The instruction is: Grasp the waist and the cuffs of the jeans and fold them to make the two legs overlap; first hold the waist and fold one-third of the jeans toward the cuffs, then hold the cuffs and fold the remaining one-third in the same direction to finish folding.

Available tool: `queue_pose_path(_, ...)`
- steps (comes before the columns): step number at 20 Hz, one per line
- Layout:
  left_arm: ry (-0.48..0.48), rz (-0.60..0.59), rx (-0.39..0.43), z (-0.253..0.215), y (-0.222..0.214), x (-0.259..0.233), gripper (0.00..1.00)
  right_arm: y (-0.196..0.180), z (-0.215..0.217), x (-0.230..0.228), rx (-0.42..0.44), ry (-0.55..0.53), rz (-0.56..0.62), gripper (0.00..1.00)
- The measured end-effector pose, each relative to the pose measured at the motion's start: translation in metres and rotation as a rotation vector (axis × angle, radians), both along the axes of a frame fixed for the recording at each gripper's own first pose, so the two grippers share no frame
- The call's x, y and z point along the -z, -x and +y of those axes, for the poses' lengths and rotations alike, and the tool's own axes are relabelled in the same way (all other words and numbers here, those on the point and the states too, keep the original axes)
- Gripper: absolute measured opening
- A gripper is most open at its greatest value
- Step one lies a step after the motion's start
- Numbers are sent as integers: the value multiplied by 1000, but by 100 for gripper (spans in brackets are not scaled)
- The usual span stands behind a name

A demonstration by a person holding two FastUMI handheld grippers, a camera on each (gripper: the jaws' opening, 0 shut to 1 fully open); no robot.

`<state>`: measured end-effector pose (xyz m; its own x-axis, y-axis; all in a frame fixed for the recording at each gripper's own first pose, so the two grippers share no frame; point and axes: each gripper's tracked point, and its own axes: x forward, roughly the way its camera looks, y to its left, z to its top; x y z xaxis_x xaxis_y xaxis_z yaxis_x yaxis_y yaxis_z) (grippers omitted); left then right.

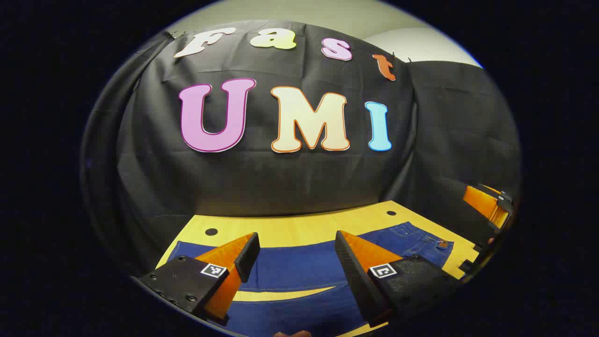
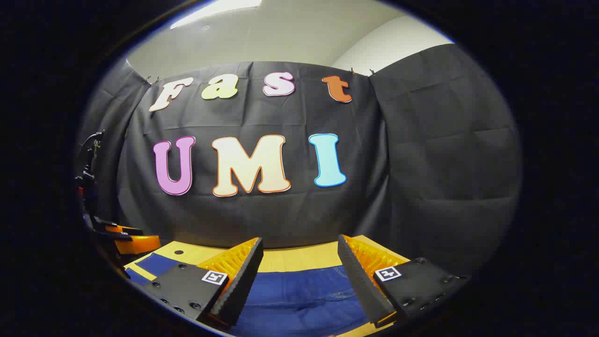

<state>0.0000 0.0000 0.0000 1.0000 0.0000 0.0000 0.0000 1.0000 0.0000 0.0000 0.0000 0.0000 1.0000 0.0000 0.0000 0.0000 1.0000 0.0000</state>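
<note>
Along the bottom of the left gripper view, the left gripper (image 1: pixel 297 252) hangs with its jaws spread wide and nothing between them, above the jeans (image 1: pixel 299 269) that lie flat on the yellow table (image 1: pixel 290 224). From lower left to right of that frame the blue denim runs across the tabletop, with a curved sliver of yellow showing between the two legs at lower centre and the waist (image 1: pixel 423 241), with its pockets and a small patch, at the right. At the right edge of the same view the right gripper (image 1: pixel 489 206) shows, raised above the table's corner. Low in the right gripper view, the right gripper (image 2: pixel 299 262) is likewise released, jaws apart over the denim (image 2: pixel 304 290), not touching it. At that frame's lower left, the left gripper (image 2: pixel 124 238) hovers beside the table edge.
</note>
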Motion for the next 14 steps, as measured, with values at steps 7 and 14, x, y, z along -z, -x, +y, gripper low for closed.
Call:
queue_pose_path(7,-56,46,66,14,3,23,95,12,-5,13,25,2,60,94)
queue_pose_path(14,-327,141,200,46,22,74,96,41,8,43,29,-14,149,94)
